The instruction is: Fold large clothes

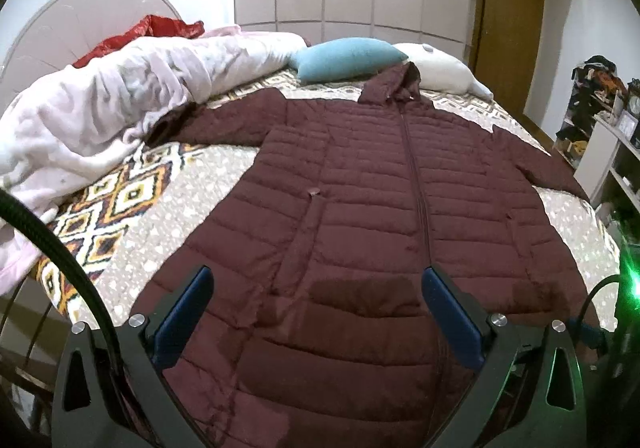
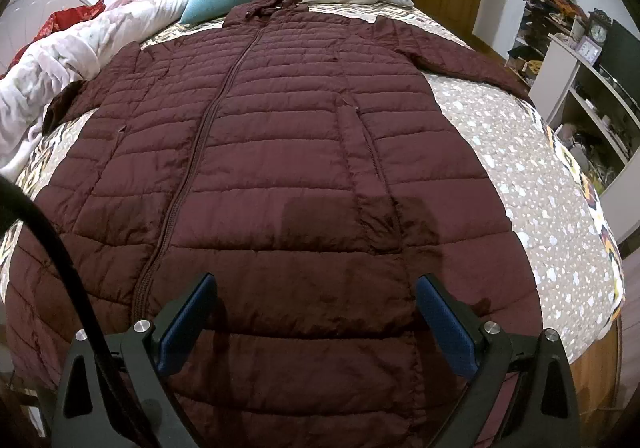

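A maroon quilted coat is laid flat, zipped and front side up, on the patterned bedspread, with its hood at the far end beside a teal pillow. Both sleeves are spread outward. The left gripper and the right gripper are held above the near hem, each with jaws spread wide and nothing gripped.
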Available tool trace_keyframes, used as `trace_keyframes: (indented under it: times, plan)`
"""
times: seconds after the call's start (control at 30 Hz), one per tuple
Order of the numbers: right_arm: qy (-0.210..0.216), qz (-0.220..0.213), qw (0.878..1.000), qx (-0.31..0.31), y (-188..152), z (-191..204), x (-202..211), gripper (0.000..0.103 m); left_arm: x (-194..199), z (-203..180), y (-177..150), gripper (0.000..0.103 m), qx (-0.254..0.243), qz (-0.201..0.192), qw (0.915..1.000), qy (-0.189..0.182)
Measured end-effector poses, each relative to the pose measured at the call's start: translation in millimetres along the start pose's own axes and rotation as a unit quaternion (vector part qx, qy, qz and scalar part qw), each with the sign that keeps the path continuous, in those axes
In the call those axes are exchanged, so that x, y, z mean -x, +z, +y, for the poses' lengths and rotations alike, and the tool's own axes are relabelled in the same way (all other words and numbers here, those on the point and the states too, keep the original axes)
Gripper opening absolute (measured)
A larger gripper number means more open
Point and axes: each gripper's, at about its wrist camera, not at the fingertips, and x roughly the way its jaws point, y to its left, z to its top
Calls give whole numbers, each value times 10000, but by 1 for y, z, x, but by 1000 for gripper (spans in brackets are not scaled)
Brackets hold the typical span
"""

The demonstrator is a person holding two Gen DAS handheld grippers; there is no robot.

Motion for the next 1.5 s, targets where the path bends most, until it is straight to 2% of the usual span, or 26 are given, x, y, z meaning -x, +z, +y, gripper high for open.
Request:
trace_keyframes:
  times: [0.27, 0.53, 1.23, 1.5]
  plan:
    - [17, 42, 10000, 27, -1, 1, -2, 101, -10, -6, -5, 103, -167, 310, 9994, 29]
    - [26, 61, 10000, 18, -2, 1, -3, 101, -21, -9, -13, 103, -143, 772, 9963, -348]
    - [54, 31, 10000, 11, -8, 0, -2, 101, -19, -9, -20, 103, -177, 852, 9959, -265]
    - [48, -67, 9998, -170, 2, -17, 3, 101, -20, -9, -21, 103, -197, 886, 9956, -209]
